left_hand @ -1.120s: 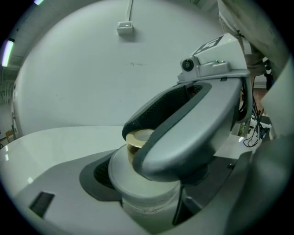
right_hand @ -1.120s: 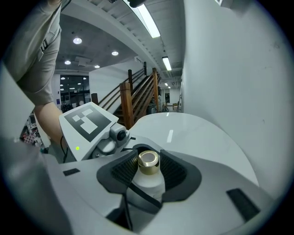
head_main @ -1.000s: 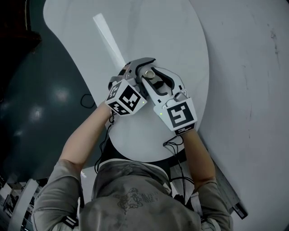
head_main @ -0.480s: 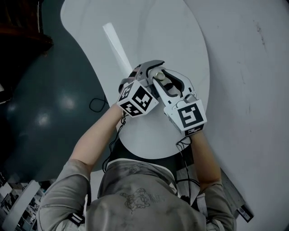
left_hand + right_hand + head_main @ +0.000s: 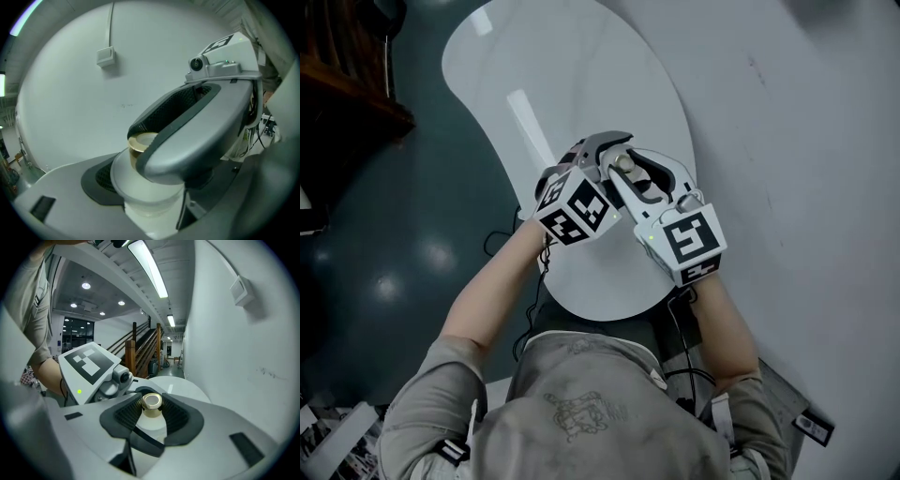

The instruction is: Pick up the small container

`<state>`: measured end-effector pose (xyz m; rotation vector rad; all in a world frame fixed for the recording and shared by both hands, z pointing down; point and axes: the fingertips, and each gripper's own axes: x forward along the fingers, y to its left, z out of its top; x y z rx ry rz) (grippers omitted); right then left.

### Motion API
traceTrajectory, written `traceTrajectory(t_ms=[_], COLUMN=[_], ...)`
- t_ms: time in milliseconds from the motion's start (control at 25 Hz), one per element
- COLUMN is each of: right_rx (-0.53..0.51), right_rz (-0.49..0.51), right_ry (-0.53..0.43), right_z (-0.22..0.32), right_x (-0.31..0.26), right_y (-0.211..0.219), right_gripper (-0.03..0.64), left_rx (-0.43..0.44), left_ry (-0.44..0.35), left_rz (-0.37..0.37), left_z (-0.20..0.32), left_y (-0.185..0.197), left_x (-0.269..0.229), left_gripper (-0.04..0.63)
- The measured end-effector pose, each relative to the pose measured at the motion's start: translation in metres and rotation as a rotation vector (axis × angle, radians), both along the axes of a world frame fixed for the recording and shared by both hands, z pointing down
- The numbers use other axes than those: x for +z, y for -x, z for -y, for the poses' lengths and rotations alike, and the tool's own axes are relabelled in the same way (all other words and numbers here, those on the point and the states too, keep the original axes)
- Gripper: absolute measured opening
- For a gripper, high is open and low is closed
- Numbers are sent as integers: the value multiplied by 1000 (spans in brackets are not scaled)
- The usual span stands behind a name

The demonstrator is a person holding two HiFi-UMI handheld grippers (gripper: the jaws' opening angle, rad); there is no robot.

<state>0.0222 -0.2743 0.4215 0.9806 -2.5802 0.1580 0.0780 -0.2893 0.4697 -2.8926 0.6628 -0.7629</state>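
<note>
Right claw [image 5: 151, 412] | grips small container [image 5: 151, 402] | gold cap, seemingly translucent body

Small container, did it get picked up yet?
Done: the small container looks lifted off the white table. In hand: the right gripper pinches its gold cap and the left gripper holds its cloudy cup part. Left: nothing much, just keep it steady.

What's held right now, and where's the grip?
The small container: right gripper clamps its gold cap; left gripper appears to clamp its white body.
</note>
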Motion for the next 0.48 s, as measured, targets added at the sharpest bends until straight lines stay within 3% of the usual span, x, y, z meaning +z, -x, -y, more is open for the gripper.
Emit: traceTrajectory(t_ms=[200,480], right_rx=[17,-18], right_rz=[-17,-7], right_ry=[-54,-111], right_z=[-23,-70], right_x=[-59,-129], right_y=[-9,-6], right_gripper=[137,137], left_rx=[3,-21], left_ry=[-60,-86], left_rz=[3,-26], left_z=[-20,-65], left_y=[-9,-7], left_x=[-60,-131], left_gripper=[339,339])
